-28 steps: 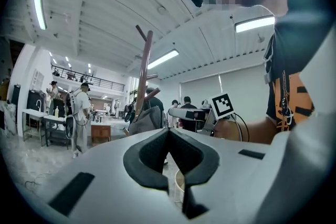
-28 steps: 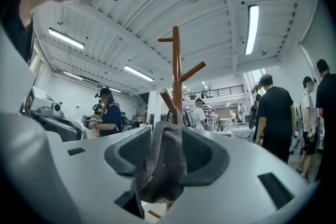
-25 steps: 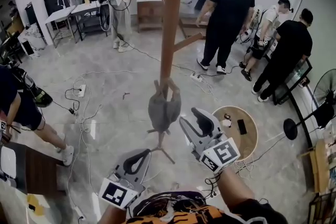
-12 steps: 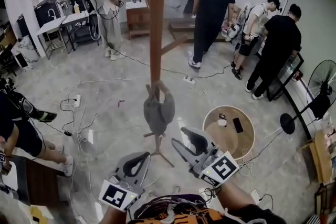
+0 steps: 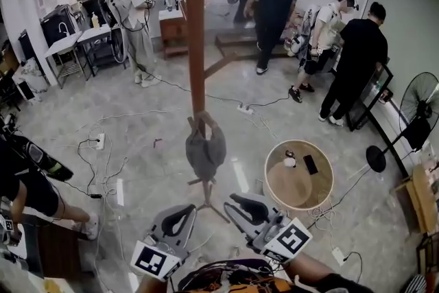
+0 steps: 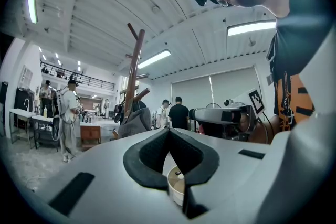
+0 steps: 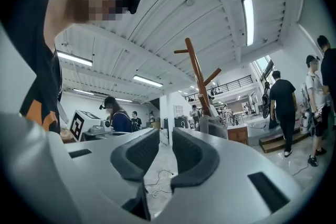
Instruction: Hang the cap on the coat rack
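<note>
Your right tool has drawn back from the cap since the earlier frame: it was up beside it with jaws wide, and now it sits low near your body, beside the left tool. Its jaws have just been closing and now stand a narrow gap apart with nothing between them. The left tool sits where it did, jaws shut and empty. The cap hangs on the rack, low on the brown pole. It is grey and limp, gathered at the top and sagging into a rounded pouch above the rack's feet. Neither tool touches it. Bare floor lies between you and the rack. Cables trail on your left, a round counter stands close on your right, and a fan is farther right. Several people stand well beyond the rack.
</note>
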A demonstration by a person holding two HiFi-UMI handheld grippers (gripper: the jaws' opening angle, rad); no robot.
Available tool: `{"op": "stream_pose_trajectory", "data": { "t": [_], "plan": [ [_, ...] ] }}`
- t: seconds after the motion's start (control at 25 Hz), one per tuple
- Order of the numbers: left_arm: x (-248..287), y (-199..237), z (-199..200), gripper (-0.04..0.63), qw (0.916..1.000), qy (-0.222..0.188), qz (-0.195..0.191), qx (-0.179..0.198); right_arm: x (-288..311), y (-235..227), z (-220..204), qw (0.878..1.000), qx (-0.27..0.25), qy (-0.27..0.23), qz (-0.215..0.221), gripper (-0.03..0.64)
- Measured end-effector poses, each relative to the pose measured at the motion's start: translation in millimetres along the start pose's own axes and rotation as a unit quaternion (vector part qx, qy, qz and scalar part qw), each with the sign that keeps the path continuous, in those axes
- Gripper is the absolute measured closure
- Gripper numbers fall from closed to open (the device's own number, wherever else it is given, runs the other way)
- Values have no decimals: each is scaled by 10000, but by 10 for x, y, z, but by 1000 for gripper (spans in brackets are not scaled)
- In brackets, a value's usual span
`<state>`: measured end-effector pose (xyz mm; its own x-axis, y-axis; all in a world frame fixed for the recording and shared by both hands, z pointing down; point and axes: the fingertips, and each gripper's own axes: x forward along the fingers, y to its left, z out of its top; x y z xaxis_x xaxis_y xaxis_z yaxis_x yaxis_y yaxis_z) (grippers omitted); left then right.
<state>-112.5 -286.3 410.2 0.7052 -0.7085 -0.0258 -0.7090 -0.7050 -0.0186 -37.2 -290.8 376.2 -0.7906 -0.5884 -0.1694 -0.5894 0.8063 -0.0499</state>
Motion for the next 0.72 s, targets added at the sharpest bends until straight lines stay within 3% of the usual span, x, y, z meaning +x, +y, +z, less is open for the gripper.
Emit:
{"op": "stream_pose_trajectory", "data": {
  "t": [0.24, 0.72],
  "plan": [
    [73, -55, 67, 581, 9999, -18, -146, -34, 8, 59, 65, 10000, -17, -85, 37, 583],
    [199, -162, 106, 581, 9997, -31, -251, 47, -101, 39, -82, 9995, -229, 206, 7, 603]
  ]
}}
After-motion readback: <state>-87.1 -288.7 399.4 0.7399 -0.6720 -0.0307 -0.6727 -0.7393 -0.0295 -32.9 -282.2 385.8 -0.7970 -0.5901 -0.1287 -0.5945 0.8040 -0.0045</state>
